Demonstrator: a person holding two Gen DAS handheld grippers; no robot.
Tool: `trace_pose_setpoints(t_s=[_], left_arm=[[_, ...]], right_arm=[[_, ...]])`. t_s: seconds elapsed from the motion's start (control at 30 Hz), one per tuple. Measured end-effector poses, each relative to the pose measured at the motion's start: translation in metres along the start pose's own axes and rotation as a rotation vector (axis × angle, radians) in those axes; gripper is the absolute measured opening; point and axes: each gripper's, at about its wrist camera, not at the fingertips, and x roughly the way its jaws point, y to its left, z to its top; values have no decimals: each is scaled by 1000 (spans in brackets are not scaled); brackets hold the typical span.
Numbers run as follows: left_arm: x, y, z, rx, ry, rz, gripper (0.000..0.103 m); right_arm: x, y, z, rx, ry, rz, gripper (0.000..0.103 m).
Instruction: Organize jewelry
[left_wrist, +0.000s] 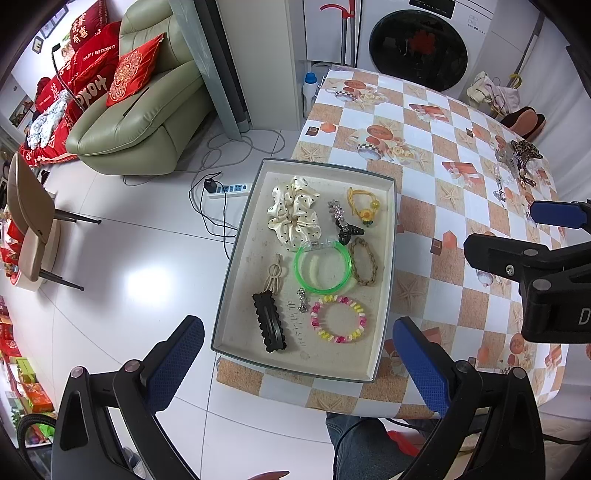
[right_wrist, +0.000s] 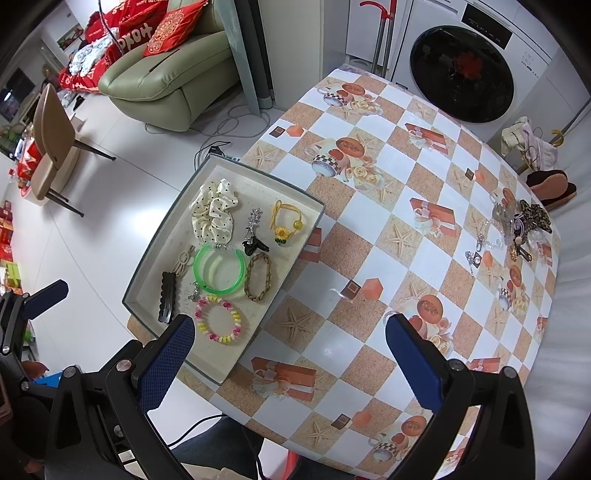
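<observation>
Sorting looks mostly done: round desk with checkered orange-white cloth (right_wrist: 369, 229) carries shallow grey cardboard tray (right_wrist: 155, 266) at its edge, already holding polka-dot cream scrunchie (left_wrist: 293, 214), green plastic bangle (left_wrist: 322, 271), pink-yellow beaded bracelet (left_wrist: 339, 319), black wavy hair clip (left_wrist: 269, 322); left tongs (left_wrist: 297, 363) and right tongs (right_wrist: 290, 360) both spread, empty; small tangled pile of leftover jewelry (right_wrist: 513, 229) at far desk side still to move
</observation>
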Motion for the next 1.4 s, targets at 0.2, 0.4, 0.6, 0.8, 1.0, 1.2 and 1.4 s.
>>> trace_pose_setpoints(t_s=[0.2, 0.4, 0.6, 0.8, 1.0, 1.2, 1.4], left_arm=[[1, -1, -2, 0, 0, 0, 103], [1, -1, -2, 0, 0, 0, 103], [1, 0, -1, 3, 1, -1, 103], [1, 0, -1, 2, 1, 0, 103], [1, -1, -1, 1, 3, 1, 103], [2, 1, -2, 5, 4, 0, 103], [2, 0, -3, 4, 4, 1, 103]], right_arm=[[0, 0, 0, 0, 1, 0, 103], [0, 0, -1, -1, 1, 1, 103], [0, 1, -1, 1, 2, 1, 103], [0, 2, 0, 3, 2, 1, 103], [1, 2, 0, 3, 3, 1, 103], [1, 2, 0, 2, 4, 1, 103], [2, 2, 0, 3, 5, 2, 103]])
